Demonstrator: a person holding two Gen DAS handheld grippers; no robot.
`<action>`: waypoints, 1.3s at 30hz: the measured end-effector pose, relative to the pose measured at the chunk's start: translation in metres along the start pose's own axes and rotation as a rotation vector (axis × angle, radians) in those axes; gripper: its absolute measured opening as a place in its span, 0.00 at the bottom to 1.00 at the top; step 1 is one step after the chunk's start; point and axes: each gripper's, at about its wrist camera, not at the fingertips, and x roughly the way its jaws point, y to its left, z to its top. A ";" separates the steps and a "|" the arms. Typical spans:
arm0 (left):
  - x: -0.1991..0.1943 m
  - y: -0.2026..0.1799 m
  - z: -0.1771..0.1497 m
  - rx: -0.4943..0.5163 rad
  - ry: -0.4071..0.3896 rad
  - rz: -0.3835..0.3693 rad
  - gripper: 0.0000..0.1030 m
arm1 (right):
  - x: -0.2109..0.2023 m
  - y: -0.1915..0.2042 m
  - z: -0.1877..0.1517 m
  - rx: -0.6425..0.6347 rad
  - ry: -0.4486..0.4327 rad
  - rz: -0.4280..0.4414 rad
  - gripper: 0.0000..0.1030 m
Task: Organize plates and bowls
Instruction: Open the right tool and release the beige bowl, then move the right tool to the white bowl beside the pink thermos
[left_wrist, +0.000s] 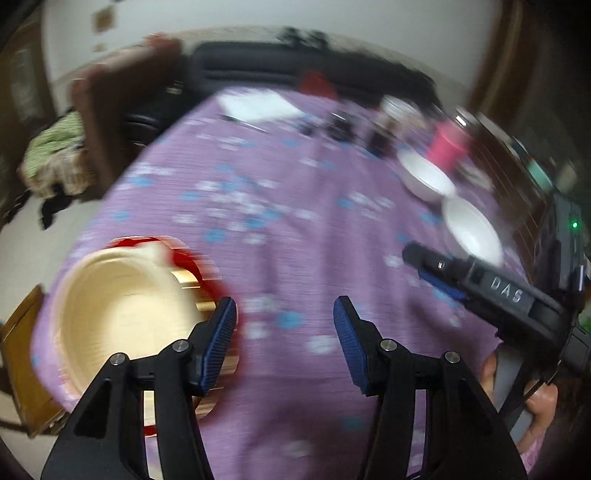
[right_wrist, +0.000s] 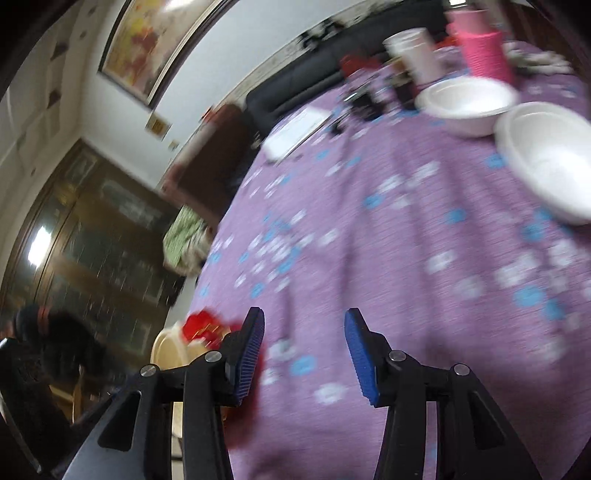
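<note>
- Partly done, by the look of it: cream plate (left_wrist: 125, 317) stacked on a red-rimmed plate (left_wrist: 192, 258) at the near-left edge of the tabletop (left_wrist: 280, 229), under a purple flowered cloth.
- Still left, as a judgement: two white bowls, near white bowl (left_wrist: 474, 227) and far white bowl (left_wrist: 424, 175), side by side at the right of the tabletop, rims close but not nested, well apart from the plate stack.
- Left gripper (left_wrist: 284, 317) about half open, nothing between the fingers (left_wrist: 221, 343), only bare cloth showing in the gap.
- Right gripper (right_wrist: 304, 332) likewise about half open and empty, angled down over the cloth; its body also in sight at the right edge of the left wrist view.
- Plates lying flat, open faces up; round, so no long axis to speak of.
- Bowls upright, mouths up, also round with no long axis; near bowl seems tilted in the right wrist view, though possibly only lens distortion.
- Pink cup (right_wrist: 484, 48) and a white cup (right_wrist: 413, 51) upright just behind the far bowl.
- Heavy motion blur in both views, so fine contact hard to judge.
</note>
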 end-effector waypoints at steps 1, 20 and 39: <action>0.005 -0.012 0.003 0.011 0.010 -0.010 0.52 | -0.008 -0.012 0.005 0.014 -0.021 -0.011 0.47; 0.125 -0.165 0.111 0.050 0.082 -0.075 0.52 | -0.108 -0.198 0.125 0.104 -0.298 -0.312 0.65; 0.211 -0.134 0.197 -0.120 0.049 -0.028 0.52 | 0.029 -0.172 0.230 0.138 -0.085 -0.365 0.66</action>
